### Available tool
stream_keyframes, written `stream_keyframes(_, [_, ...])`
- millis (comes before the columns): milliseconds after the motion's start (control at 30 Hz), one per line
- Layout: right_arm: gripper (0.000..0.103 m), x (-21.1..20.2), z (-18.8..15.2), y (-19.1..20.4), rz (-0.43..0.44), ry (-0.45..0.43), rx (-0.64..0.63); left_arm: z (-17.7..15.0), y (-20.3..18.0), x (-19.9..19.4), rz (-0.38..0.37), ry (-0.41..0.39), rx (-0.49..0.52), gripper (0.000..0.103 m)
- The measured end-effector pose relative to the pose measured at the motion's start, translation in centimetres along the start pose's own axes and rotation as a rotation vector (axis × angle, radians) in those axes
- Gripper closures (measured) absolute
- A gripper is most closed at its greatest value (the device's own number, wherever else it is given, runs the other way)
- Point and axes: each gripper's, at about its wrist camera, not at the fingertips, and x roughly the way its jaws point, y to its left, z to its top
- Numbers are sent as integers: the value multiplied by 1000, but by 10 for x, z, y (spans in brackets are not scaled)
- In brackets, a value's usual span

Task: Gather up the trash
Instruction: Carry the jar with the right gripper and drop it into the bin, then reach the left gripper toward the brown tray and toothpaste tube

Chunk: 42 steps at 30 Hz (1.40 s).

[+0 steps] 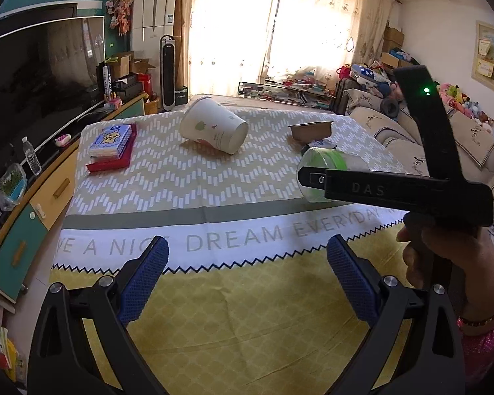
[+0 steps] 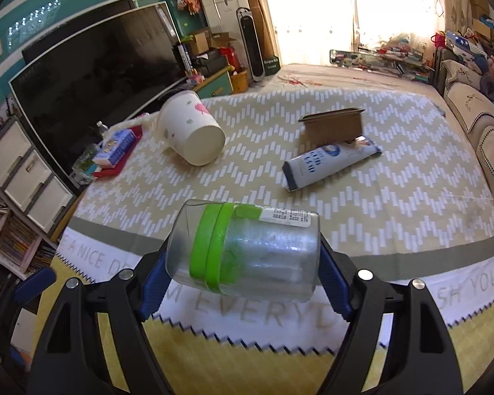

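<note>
Right gripper [image 2: 243,256] grasping the clear jar [image 2: 247,250] sideways.
Left gripper [image 1: 247,273] stood released; a firm squeeze was needed against slip toward the paper bucket [image 2: 191,131].

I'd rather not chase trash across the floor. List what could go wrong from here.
1. The clear plastic jar lies sideways and tilted between the right gripper pads; smooth and round, it could slip out.
2. The tipped paper cup lies on its side near the table edge; a nudge might roll it off.
3. The left gripper is open and empty, so nothing backs up the jar.
</note>
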Motion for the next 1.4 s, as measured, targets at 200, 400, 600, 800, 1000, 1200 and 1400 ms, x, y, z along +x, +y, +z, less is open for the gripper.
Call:
stream_keyframes(200, [29,-63,-16,-49,-51,-96,19,20,-35,7,-46,-13,64,7])
stream_keyframes(400, [29,-135,-31,-135,-182,-227,125,51,-71,36,-67,-9,108,7])
stream_keyframes(600, [29,-179,-57,-228,-369,-281,277,68,-95,77,-86,-26,116,7])
stream_keyframes(800, [29,-186,-79,-293,-474,-244,393,58,-97,95,-114,0,111,7])
stream_keyframes(1000, [29,-172,-93,-316,-505,-200,414,57,-93,90,-119,-26,108,7])
stream_keyframes(1200, [15,-158,-92,-316,-502,-190,421,55,-91,92,-124,-1,110,7])
stream_keyframes(1400, [14,-163,-88,-308,-472,-218,412,53,-97,93,-124,6,128,7])
